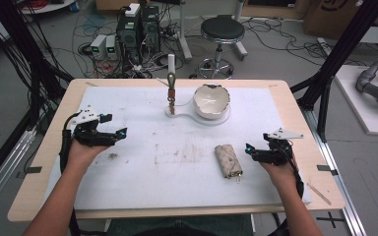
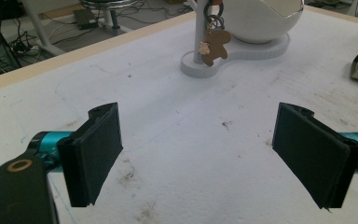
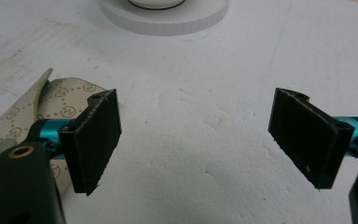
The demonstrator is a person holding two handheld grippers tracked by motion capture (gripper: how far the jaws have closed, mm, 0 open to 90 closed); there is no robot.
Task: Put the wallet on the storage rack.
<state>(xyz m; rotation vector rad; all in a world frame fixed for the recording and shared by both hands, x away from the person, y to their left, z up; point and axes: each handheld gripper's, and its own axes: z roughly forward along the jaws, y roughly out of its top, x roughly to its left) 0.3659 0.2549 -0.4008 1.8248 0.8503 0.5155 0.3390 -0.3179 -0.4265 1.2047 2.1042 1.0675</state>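
White foam covers the counter; the key pouch (image 1: 228,160) lies lengthwise just left of the right tongs (image 1: 250,151), spread empty.

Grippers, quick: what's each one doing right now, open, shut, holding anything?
Left gripper: open, nothing between its jaws.
Right gripper: open, holding nothing; the key pouch lies beside one jaw.

1. The beige quilted leather key pouch (image 3: 70,112), at nine o'clock in the right gripper view, bears a repeated round monogram; its letters are too small to read.
2. The brown cardboard box (image 1: 330,14), at one o'clock in the high view, shows part of a dark printed mark, cut off and unreadable.
3. No other text, number or label can be read.
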